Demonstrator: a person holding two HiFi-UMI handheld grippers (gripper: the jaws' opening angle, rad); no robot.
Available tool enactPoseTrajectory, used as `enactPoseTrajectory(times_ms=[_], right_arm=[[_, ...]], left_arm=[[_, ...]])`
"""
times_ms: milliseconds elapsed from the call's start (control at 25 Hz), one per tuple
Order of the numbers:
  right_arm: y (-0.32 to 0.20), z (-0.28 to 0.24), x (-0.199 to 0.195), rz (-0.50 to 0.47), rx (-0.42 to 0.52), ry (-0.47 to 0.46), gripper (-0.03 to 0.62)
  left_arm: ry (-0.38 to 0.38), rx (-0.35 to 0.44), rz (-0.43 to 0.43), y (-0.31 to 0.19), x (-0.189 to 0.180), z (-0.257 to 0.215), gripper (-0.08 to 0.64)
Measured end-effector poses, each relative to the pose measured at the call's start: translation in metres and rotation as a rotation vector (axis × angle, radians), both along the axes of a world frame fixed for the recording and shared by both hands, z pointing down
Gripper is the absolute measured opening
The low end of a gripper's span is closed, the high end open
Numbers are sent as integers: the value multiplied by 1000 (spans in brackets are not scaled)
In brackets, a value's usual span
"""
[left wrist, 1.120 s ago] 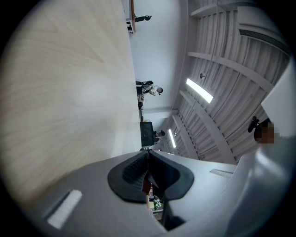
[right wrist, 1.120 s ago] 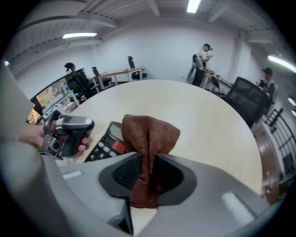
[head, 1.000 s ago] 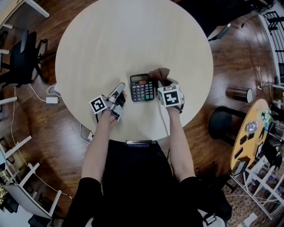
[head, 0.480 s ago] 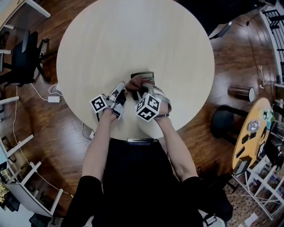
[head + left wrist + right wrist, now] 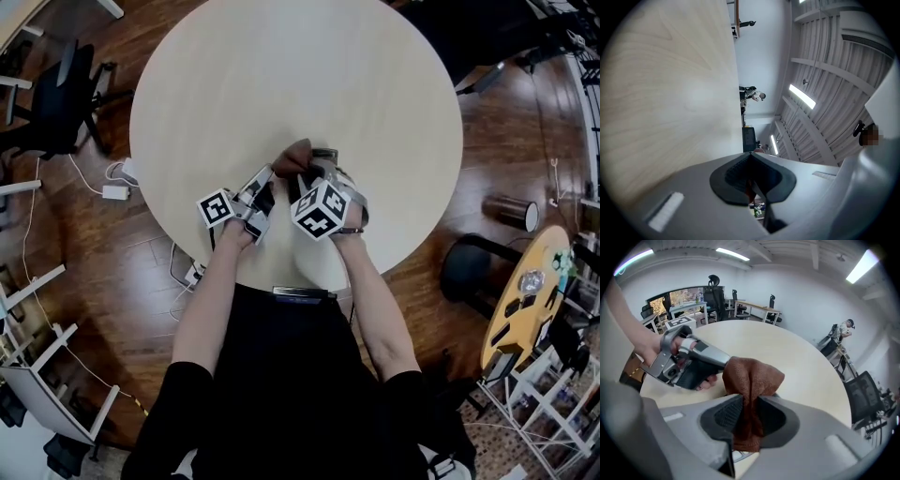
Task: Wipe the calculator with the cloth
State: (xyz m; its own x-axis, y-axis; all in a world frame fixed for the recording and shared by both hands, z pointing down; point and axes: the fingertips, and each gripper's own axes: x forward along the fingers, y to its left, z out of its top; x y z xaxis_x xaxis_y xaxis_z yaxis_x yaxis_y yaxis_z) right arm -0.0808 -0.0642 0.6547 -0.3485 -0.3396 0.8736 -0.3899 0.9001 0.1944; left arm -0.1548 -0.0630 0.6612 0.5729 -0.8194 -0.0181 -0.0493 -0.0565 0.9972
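Head view: on the round, pale wood-grain table (image 5: 375, 75), the dark calculator (image 5: 325, 155) lies near the front edge, mostly hidden under the brown cloth (image 5: 292, 157) and the right gripper (image 5: 305, 172). The left gripper (image 5: 262, 180) lies just beside the cloth.

Left gripper view: the jaws are fully together with nothing between them.

Right gripper view: the jaws pinch the bunched, nubby cloth, and its fold stands above them.

A round pale table (image 5: 281, 75) stands on a dark wood floor (image 5: 94, 272). A black chair (image 5: 58, 103) is at its left, a white adapter (image 5: 116, 192) with cable lies near; a black stool (image 5: 466, 267), a dark cylinder (image 5: 511, 210) and a yellow table (image 5: 527, 305) are at the right
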Motion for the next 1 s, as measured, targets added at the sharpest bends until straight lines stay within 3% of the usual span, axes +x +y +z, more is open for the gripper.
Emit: enactPoseTrajectory(times_ms=[240, 400, 520, 760, 840, 1000], right_arm=[[56, 20, 1, -152, -32, 97, 91], [117, 35, 20, -254, -174, 136, 91], [124, 29, 42, -191, -229, 115, 91], [18, -8, 45, 59, -17, -39, 91], [3, -2, 40, 76, -20, -58, 91], [24, 12, 39, 8, -70, -39, 91]], left_arm=[[11, -7, 0, 1, -1, 0, 3], [13, 4, 9, 1, -3, 1, 3], [12, 5, 15, 2, -3, 1, 3], [3, 1, 10, 1, 1, 0, 3], [-4, -7, 11, 2, 1, 1, 3], [-36, -41, 19, 4, -1, 9, 3]])
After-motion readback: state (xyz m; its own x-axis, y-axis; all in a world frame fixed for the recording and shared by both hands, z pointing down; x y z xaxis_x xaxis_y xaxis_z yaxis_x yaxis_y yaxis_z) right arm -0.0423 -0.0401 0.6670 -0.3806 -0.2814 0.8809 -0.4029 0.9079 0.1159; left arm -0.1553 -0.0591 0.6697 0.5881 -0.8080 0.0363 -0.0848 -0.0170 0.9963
